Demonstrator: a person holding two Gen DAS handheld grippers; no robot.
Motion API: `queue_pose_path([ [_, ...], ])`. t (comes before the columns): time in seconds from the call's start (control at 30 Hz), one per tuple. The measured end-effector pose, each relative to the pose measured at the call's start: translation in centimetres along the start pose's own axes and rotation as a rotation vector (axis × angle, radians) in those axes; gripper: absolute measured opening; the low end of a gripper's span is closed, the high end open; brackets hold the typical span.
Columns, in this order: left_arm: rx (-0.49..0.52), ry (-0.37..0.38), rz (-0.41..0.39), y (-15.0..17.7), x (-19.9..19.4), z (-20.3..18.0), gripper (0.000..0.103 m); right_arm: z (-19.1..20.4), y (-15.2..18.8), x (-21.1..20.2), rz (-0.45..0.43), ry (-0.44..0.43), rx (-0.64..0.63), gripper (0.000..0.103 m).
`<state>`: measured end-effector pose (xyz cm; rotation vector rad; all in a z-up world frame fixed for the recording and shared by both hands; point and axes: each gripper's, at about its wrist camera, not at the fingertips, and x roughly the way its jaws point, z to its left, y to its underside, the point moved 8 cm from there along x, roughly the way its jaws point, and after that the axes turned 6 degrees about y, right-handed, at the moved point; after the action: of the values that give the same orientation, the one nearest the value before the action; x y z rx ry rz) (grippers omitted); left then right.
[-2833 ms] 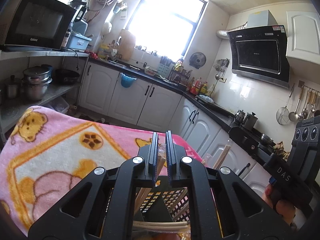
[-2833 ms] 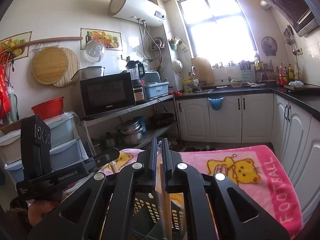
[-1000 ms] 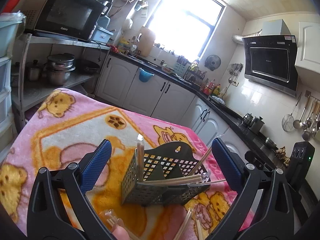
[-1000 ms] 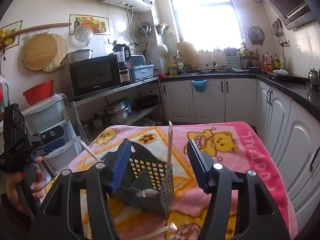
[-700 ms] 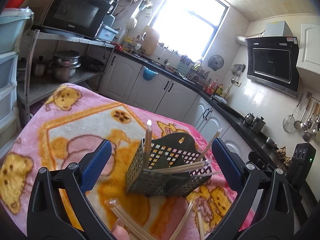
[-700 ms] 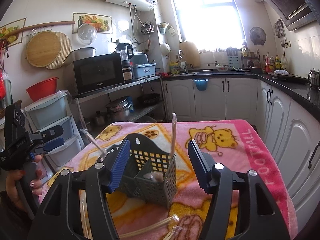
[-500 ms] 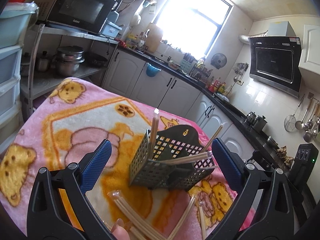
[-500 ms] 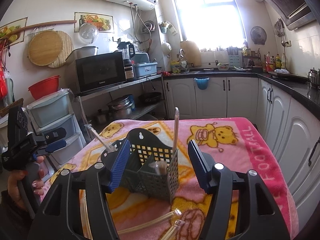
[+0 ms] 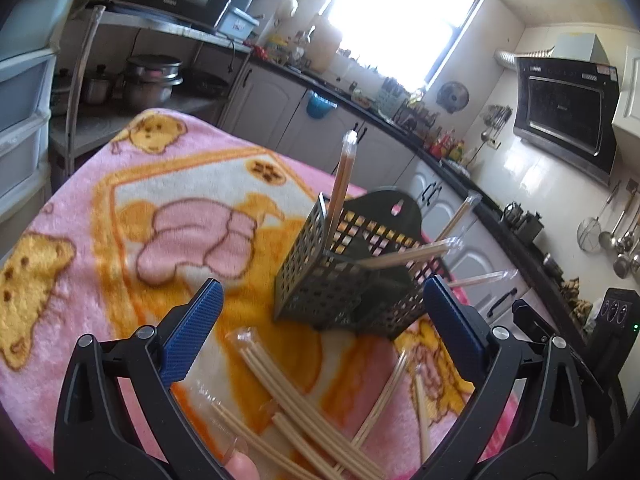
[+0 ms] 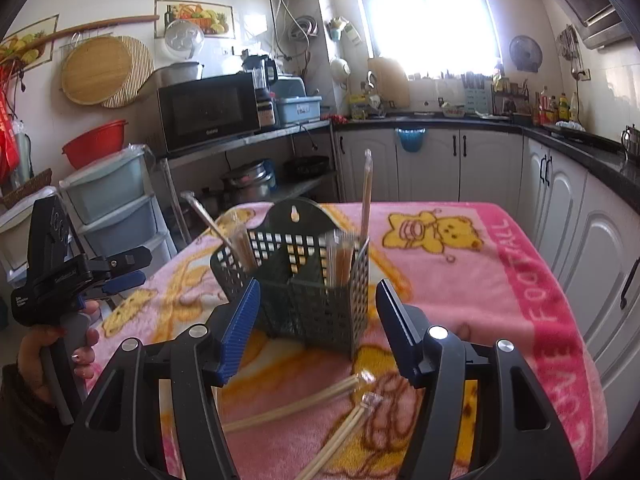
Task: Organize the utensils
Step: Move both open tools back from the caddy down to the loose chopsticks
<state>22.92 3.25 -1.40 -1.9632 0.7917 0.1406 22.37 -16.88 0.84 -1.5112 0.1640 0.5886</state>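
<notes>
A dark perforated utensil caddy [image 9: 352, 276] [image 10: 308, 280] stands on the pink bear blanket [image 9: 120, 216] [image 10: 500, 264]. Several wrapped chopstick pairs stick out of it, one upright [image 9: 340, 184] [image 10: 365, 196], others leaning sideways [image 9: 408, 256]. More wrapped chopsticks lie loose on the blanket in front of the caddy [image 9: 296, 404] [image 10: 304, 408]. My left gripper [image 9: 320, 320] is open and empty, above the loose chopsticks. My right gripper [image 10: 318, 324] is open and empty, just short of the caddy. The left gripper also shows in the right wrist view [image 10: 76, 276].
The blanket covers a table whose edges drop off to the floor. Plastic drawers [image 10: 112, 204] and a shelf with pots [image 10: 248, 184] stand to one side. White kitchen cabinets [image 10: 460, 164] line the far walls.
Both grippers were shut on chopsticks over the caddy, then opened and pulled back. Over the last second both kept backing away, so more loose chopsticks on the blanket have come into view.
</notes>
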Motion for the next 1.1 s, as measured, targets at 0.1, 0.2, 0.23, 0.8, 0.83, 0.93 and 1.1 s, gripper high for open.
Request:
queue_pose_path([
  [0.1,-0.002,0.0,0.023,0.9,0.3,0.2,0.092,0.1,1.2,0.1,0.029,-0.002,-0.006,0.058],
  [0.2,-0.005,-0.005,0.05,1.9,0.7,0.4,0.092,0.3,2.0,0.2,0.052,-0.002,-0.01,0.058],
  [0.23,-0.007,-0.005,0.057,2.1,0.8,0.5,0.092,0.3,2.4,0.3,0.063,-0.003,-0.009,0.058],
  [0.8,-0.085,-0.021,0.249,7.7,4.1,3.1,0.058,0.1,7.6,2.9,0.22,0.009,-0.006,0.058],
  [0.83,-0.1,-0.026,0.262,8.0,4.5,3.5,0.056,0.0,7.8,3.0,0.226,0.012,-0.008,0.058],
  [0.93,-0.141,-0.028,0.286,8.3,5.3,4.4,0.051,-0.5,8.4,3.7,0.25,0.026,-0.007,0.058],
  [1.1,-0.191,-0.054,0.298,7.9,6.5,6.1,0.045,-1.5,9.1,5.1,0.296,0.042,0.006,0.058],
])
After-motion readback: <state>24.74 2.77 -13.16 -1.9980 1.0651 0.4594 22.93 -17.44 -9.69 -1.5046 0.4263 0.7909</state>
